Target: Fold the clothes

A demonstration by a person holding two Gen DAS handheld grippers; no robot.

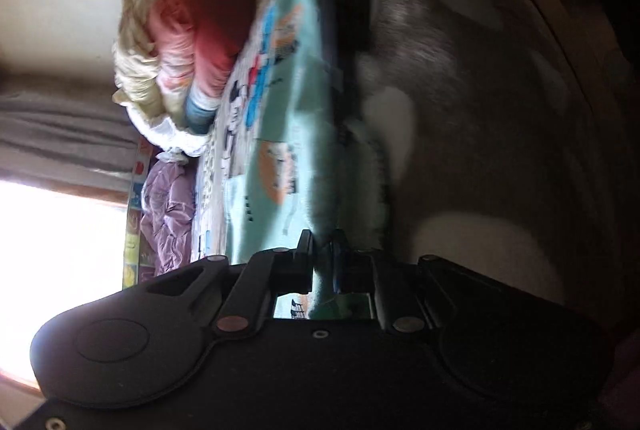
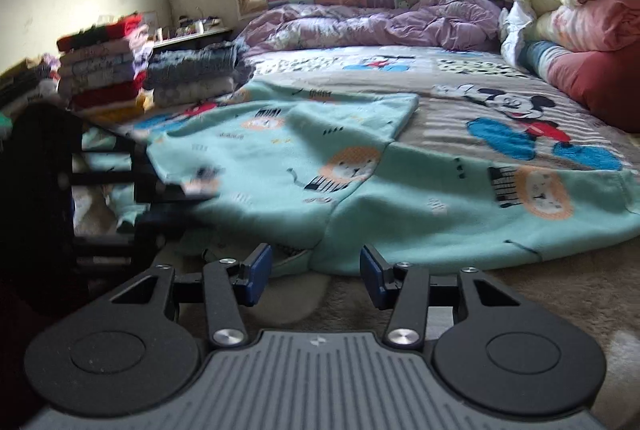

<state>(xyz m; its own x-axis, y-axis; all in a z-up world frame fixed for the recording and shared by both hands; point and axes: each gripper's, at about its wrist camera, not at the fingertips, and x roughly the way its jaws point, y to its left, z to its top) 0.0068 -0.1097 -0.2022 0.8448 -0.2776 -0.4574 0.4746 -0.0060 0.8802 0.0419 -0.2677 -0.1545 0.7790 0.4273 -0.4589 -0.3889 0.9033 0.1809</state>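
Note:
A teal garment [image 2: 360, 166] printed with orange lions lies spread on the bed, with one side folded over its middle. In the right wrist view my right gripper [image 2: 316, 268] is open, low at the garment's near hem, and the hem's edge lies just ahead of the blue pads [image 2: 256, 276]. My left gripper [image 2: 188, 186] shows blurred at the left, shut on the garment's left edge and lifting it a little. The left wrist view is turned sideways. There my left gripper [image 1: 322, 254] pinches teal cloth [image 1: 288, 134] between its fingers.
Two stacks of folded clothes [image 2: 104, 70] stand at the bed's far left. A crumpled purple duvet [image 2: 360, 22] lies under the window. Piled pink and cream bedding [image 2: 580, 30] fills the right. A cartoon-mouse blanket [image 2: 512, 110] covers the bed, and a beige fleece [image 2: 540, 302] lies nearest.

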